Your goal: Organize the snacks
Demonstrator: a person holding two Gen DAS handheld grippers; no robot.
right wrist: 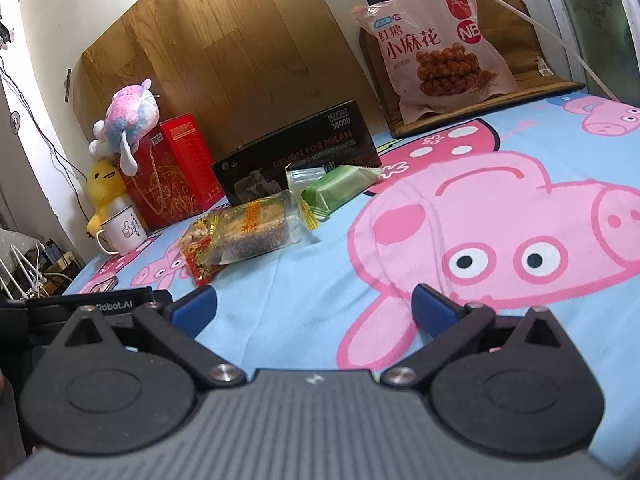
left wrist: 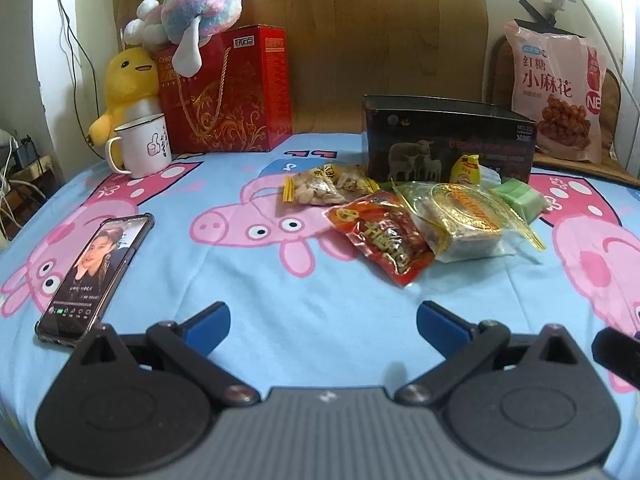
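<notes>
1. Phone point(left wrist: 94, 276), far left in my left wrist view, flat on the cartoon-pig bedsheet point(left wrist: 280, 288), screen lit.
2. Mug point(left wrist: 140, 146), white enamel, upright near the sheet's far edge; a yellow plush point(left wrist: 124, 88) sits behind it.
3. Red gift box point(left wrist: 228, 92), upright beside the mug, with a pink-and-blue plush point(left wrist: 200, 4) on top.
4. My left gripper point(left wrist: 323, 326): blue-padded jaws spread fully wide, nothing between them, low over bare sheet, well short of the snacks.
5. Snack pile, centre-right: nut packets point(left wrist: 324, 188), a red packet point(left wrist: 384, 240), a clear-wrapped cake point(left wrist: 460, 220) overlapping it, a small yellow packet point(left wrist: 466, 168) and a green packet point(left wrist: 520, 200), all loose on the sheet just in front of the black box point(left wrist: 448, 140).
6. Black box: upright, its top open; what is inside I cannot tell.
7. Large pink snack bag point(left wrist: 560, 88), propped at the far right behind the box, apart from the pile.
8. My right gripper point(right wrist: 314, 308): jaws likewise fully apart and empty, over the pig print, with the pile ahead to its left.
</notes>
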